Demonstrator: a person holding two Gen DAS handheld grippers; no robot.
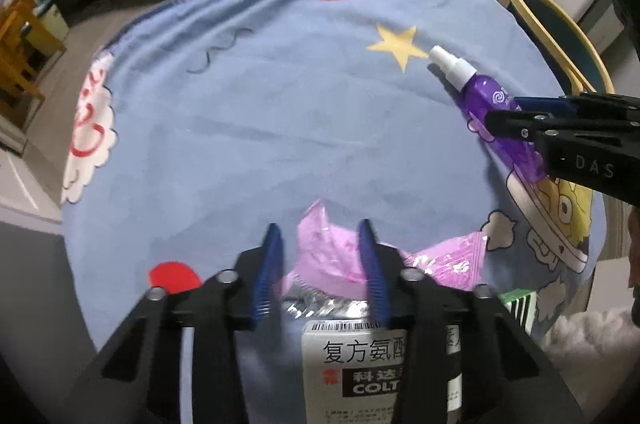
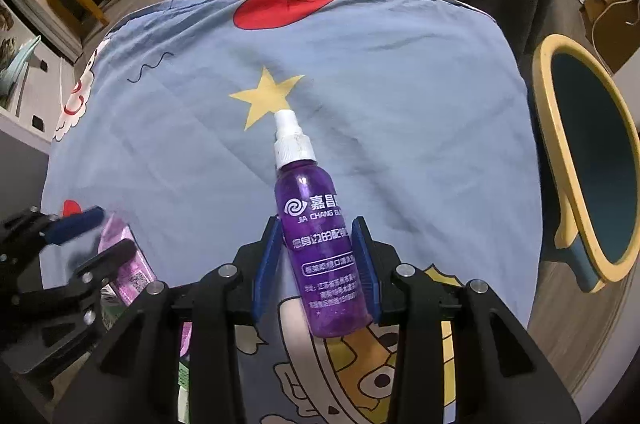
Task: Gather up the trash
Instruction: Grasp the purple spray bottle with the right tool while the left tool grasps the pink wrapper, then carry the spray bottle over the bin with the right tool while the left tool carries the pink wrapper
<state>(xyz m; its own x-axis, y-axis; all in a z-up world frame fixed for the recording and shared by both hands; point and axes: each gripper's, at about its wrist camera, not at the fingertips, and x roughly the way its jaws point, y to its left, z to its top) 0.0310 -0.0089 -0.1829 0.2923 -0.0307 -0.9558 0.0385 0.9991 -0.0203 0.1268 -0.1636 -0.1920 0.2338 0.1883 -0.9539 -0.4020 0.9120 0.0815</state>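
The purple spray bottle is lying on the blue cartoon sheet of the bed, its long axis running straight along the right gripper, white nozzle pointing away toward the yellow star in the middle of the frame. The blue pads are sitting on either side of the bottle's body, close to it; whether they are already pressing cannot be told, so the grip looks near but unconfirmed. Any closing needs to cross the short axis, which is how the jaws are standing.

The left gripper is standing open around a pink wrapper, with a white medicine box lying beneath it at the bottom of the frame; nothing looks clamped.

The left wrist view is showing the bottle from the side at right centre, with the right gripper over it. Only the right wrist view is showing the yellow-rimmed dark bin at the right edge, probably where trash goes.
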